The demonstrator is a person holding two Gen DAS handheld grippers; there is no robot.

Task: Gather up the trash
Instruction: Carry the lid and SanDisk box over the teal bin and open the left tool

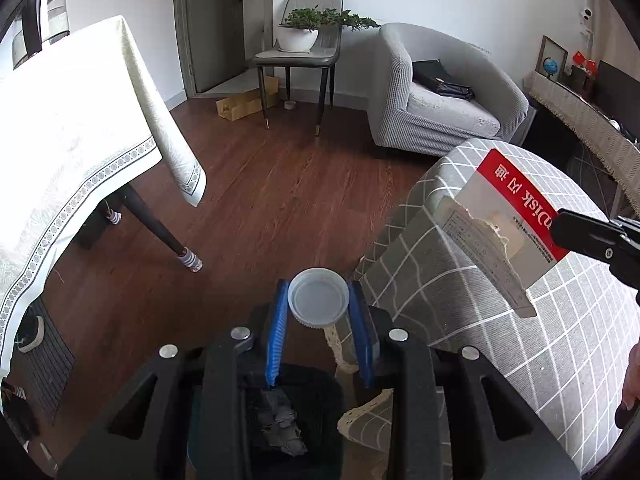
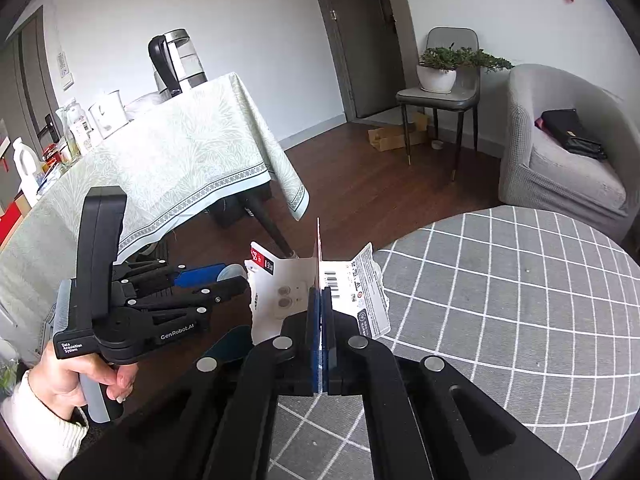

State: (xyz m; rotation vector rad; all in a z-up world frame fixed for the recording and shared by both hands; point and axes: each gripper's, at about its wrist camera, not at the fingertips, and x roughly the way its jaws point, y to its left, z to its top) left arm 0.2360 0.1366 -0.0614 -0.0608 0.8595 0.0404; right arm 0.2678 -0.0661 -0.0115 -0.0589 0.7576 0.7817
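My left gripper is shut on a white plastic lid, its blue pads pressing on the rim from both sides. Just beneath it stands a dark bin with crumpled grey paper inside. My right gripper is shut on a torn red-and-white card package. In the left wrist view that package hangs over the checked round table, held by the right gripper. In the right wrist view a hand holds the left gripper to the left of the package.
A dining table with a pale cloth stands to the left, bearing a kettle and bottles. Behind are a grey armchair, a chair with a potted plant and a cardboard piece on the wooden floor.
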